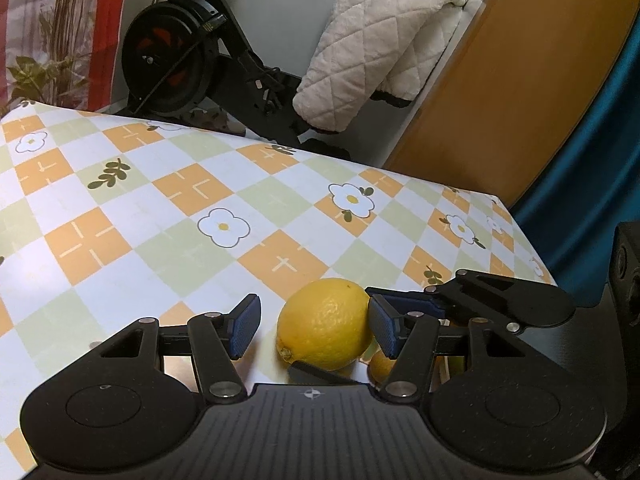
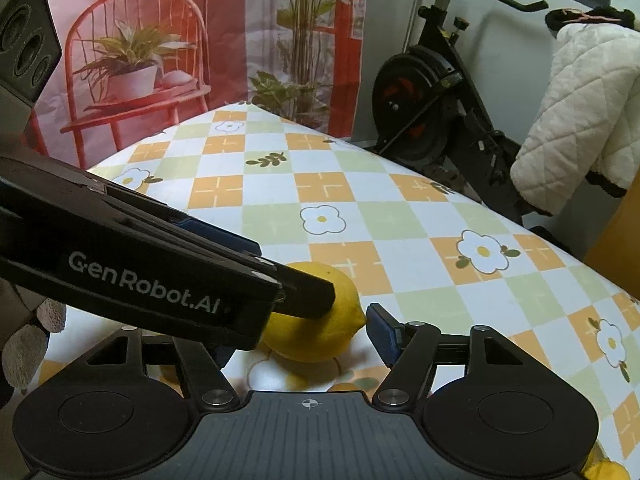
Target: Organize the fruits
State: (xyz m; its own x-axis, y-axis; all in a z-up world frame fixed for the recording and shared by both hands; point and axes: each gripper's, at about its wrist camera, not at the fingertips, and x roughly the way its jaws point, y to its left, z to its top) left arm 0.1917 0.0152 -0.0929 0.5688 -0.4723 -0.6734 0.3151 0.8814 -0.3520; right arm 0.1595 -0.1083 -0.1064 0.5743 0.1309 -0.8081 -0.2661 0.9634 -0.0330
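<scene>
Lemon (image 1: 325,323) sits on checked floral tablecloth (image 1: 168,216), between both grippers. Left gripper (image 1: 316,324) is part open: right pad touches the lemon, left pad clear of it. Right gripper (image 2: 298,330) also part open around lemon (image 2: 320,332); its left finger is hidden behind the left gripper's body, so grip unclear.

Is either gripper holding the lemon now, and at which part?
Left gripper: no, one pad stands clear of the lemon. Right gripper: cannot be told, since one of its pads is hidden.
</scene>
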